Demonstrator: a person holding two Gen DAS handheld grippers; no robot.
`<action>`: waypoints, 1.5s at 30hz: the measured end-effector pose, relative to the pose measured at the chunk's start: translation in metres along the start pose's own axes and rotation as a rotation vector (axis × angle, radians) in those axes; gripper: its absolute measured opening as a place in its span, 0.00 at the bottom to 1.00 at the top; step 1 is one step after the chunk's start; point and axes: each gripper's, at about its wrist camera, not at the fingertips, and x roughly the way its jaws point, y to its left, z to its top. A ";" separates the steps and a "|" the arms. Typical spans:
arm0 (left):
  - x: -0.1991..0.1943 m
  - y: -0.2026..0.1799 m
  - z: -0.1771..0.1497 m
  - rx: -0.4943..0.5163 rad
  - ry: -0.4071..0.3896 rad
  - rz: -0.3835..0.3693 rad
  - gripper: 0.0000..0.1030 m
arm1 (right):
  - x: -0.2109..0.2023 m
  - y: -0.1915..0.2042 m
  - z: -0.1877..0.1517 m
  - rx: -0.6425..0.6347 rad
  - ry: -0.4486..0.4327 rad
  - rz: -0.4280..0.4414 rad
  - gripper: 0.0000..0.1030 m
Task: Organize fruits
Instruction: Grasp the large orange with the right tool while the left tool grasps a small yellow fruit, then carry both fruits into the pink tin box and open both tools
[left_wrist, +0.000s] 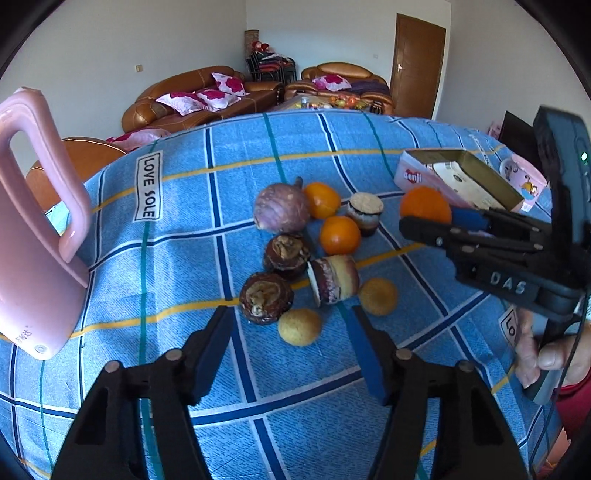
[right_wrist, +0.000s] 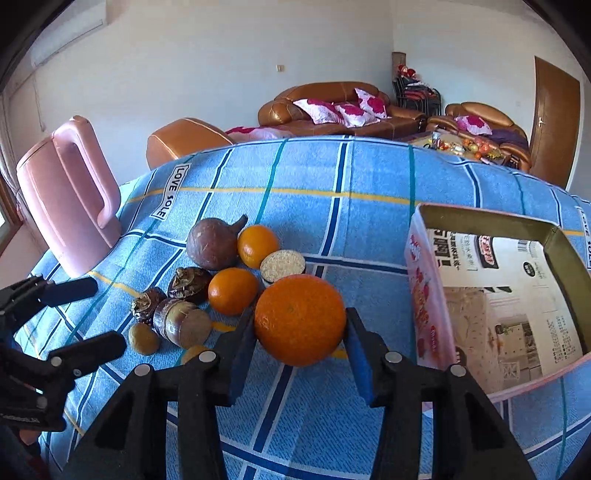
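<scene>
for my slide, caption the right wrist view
Right hand-held gripper clamps an orange beside the open box.

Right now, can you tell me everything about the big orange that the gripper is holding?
The big orange is round, bright orange, with dimpled peel and a tiny dark stem dot. It sits between the blue pads of the right gripper, which press on both its sides. It is just beside the open pink box, not in it, and is bigger than the two smaller oranges behind it. Whether it touches the cloth cannot be told.

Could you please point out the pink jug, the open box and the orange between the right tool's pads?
Pink jug (right_wrist: 70, 199): right wrist view, its handle side.
Open box (right_wrist: 491, 291): right wrist view, its inside floor.
Orange (right_wrist: 300, 320): right wrist view, its front.
</scene>
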 end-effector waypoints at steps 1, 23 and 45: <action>0.004 -0.002 -0.002 0.011 0.016 0.000 0.54 | -0.003 -0.001 0.001 0.006 -0.006 0.008 0.47; 0.012 0.009 -0.005 -0.048 0.017 -0.026 0.29 | -0.008 0.003 0.001 -0.017 -0.044 0.013 0.48; 0.000 -0.076 0.040 -0.096 -0.257 -0.060 0.29 | -0.050 -0.083 0.007 0.067 -0.165 -0.096 0.48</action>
